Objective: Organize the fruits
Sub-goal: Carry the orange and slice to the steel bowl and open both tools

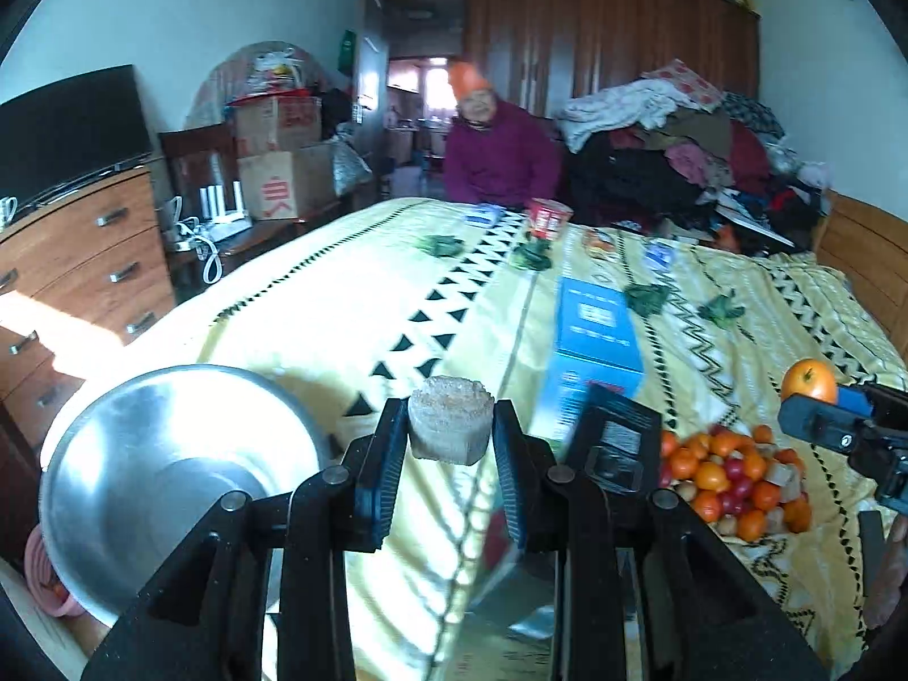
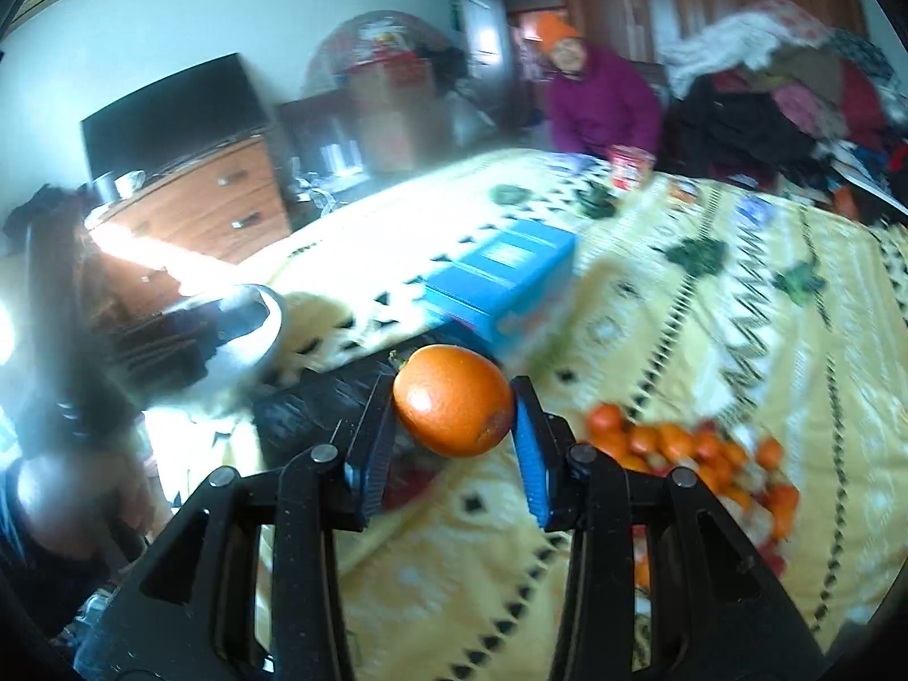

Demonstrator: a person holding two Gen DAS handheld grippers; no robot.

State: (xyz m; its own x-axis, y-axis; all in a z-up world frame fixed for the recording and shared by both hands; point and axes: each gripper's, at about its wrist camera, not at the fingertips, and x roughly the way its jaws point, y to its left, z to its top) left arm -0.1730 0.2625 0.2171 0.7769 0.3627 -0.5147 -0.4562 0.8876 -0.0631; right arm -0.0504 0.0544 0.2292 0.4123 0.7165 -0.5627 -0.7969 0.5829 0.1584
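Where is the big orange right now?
The big orange is pinched in the right gripper, held in the air above the yellow bedspread. The fruit pile lies just to its right, the blue box behind.

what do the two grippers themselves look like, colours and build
Both look alike. The left gripper and right gripper each have matte black angular linkage arms with triangular cut-outs and round grey pivot pins. Their jaws are flat black plates faced with ribbed blue pads. No cables, markings or sleeves show.
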